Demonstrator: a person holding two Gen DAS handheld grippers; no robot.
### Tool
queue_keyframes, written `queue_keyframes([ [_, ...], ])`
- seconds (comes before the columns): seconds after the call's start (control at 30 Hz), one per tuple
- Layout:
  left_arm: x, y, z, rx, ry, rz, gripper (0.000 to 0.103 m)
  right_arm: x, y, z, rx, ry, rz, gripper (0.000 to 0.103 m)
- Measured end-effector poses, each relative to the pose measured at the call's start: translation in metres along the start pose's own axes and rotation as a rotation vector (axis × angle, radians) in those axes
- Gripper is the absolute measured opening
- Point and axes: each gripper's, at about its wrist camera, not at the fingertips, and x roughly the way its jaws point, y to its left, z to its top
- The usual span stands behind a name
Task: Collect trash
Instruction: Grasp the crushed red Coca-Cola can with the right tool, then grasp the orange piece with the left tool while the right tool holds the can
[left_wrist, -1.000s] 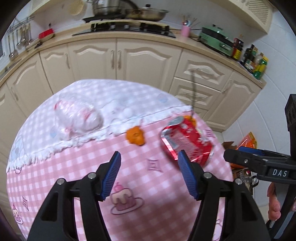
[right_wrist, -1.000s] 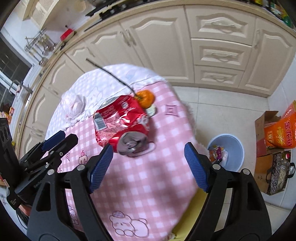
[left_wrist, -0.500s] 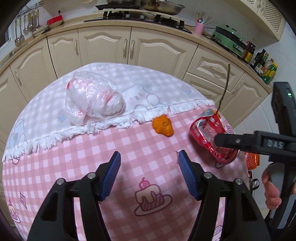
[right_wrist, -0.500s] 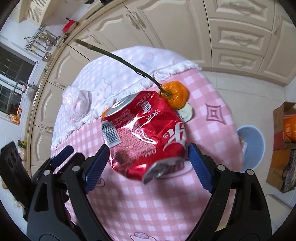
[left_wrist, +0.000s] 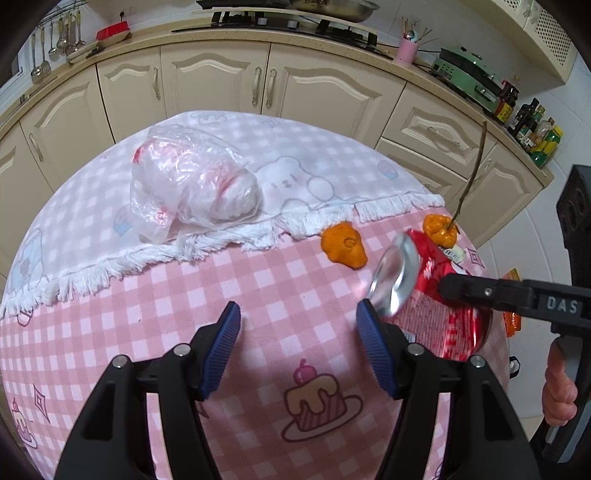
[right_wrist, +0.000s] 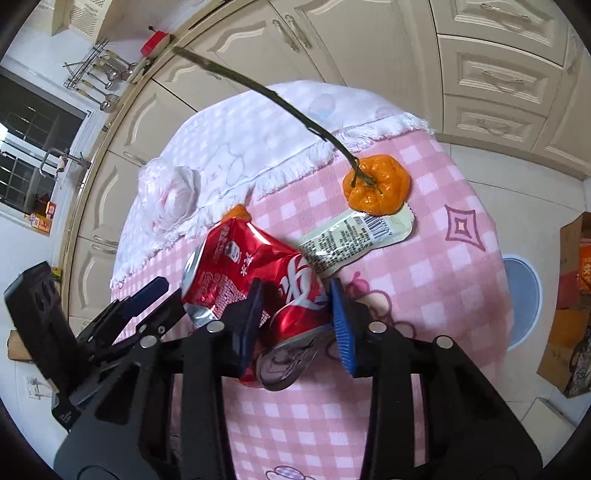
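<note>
Red can (right_wrist: 258, 280) is now sitting between the right tongs (right_wrist: 297, 314), whose jaws have just been closing and are pinching its crushed waist. It is lying on the worktop (right_wrist: 424, 295), so the grasp is made and lifting comes next. Left tongs (left_wrist: 297, 345) are hanging open, empty, beside the can. Bin (right_wrist: 522, 299) is waiting right of the right tongs.
</note>
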Motion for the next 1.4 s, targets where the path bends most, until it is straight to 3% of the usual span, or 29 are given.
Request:
queue_keyframes([
  [0.37, 0.001, -0.002, 0.001, 0.011, 0.007, 0.000, 0.064, -0.038, 0.011, -0.019, -0.061, -0.142, -0.089, 0.030],
  [0.7, 0.015, -0.028, 0.018, 0.090, 0.006, -0.031, 0.067, -0.079, -0.017, -0.013, 0.004, -0.240, -0.066, 0.030],
  [0.93, 0.048, -0.038, 0.044, 0.098, 0.000, 0.019, 0.066, -0.094, -0.046, -0.008, 0.063, -0.272, -0.052, 0.030],
  [1.0, 0.058, -0.038, 0.048, 0.090, 0.006, 0.037, 0.059, -0.096, -0.054, -0.007, 0.077, -0.273, -0.051, 0.030],
  [1.07, 0.061, -0.042, 0.048, 0.121, -0.019, 0.110, 0.042, -0.097, -0.060, -0.006, 0.090, -0.271, -0.049, 0.030],
  [1.13, 0.059, -0.041, 0.049, 0.112, -0.015, 0.114, 0.032, -0.098, -0.066, -0.006, 0.103, -0.272, -0.051, 0.030],
  [1.27, 0.056, -0.027, 0.051, 0.064, 0.001, 0.052, 0.031, -0.101, -0.074, -0.005, 0.126, -0.274, -0.036, 0.030],
  [1.4, 0.051, -0.027, 0.048, 0.065, 0.007, 0.055, 0.031, -0.104, -0.079, -0.006, 0.135, -0.278, -0.034, 0.030],
])
